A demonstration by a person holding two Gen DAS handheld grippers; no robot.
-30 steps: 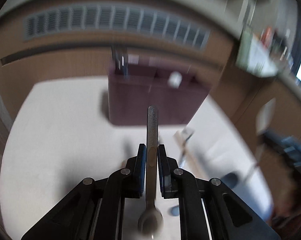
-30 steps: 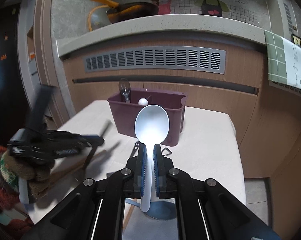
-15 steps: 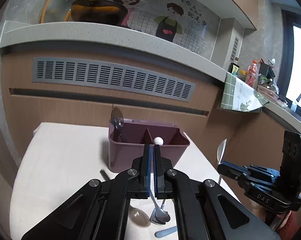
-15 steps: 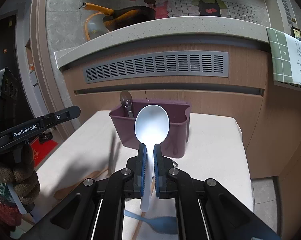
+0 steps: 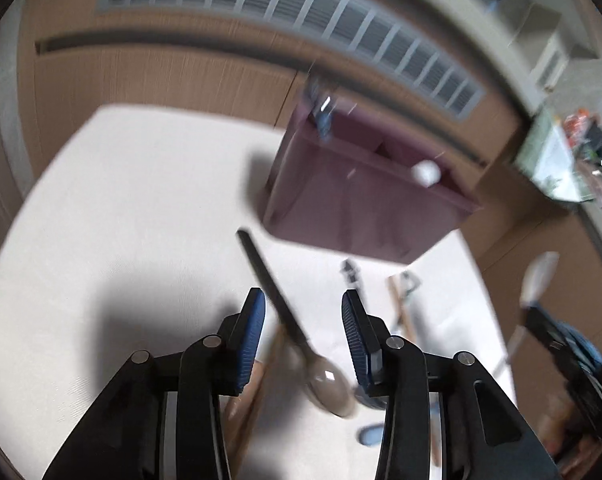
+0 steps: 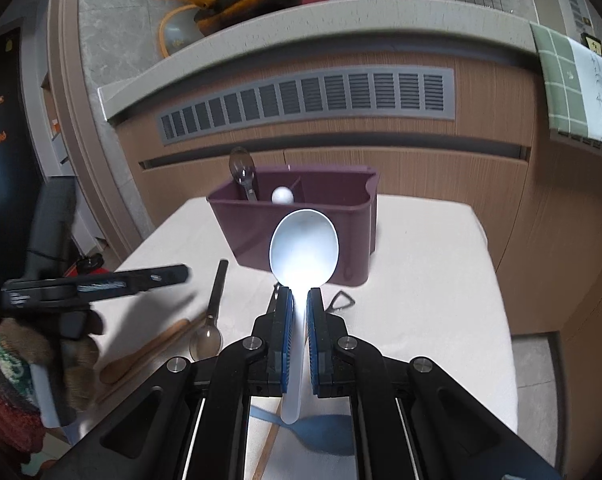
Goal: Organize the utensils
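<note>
white spoon (image 6: pixel 303 246) pinched upright, maroon caddy (image 6: pixel 301 236) (behind)

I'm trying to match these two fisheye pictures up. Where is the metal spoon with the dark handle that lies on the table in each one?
Left wrist view: the dark-handled spoon lies bottom centre, slanting between the left gripper's opening jaws, untouched.
Right wrist view: the spoon lies lower left on the table, beside a wooden spoon.
Shared landmark: the purple utensil caddy, just beyond the handle's tip.

Caddy (image 6: pixel 301 232) blocks (left cloth (image 6: pixel 173 248) free).
</note>
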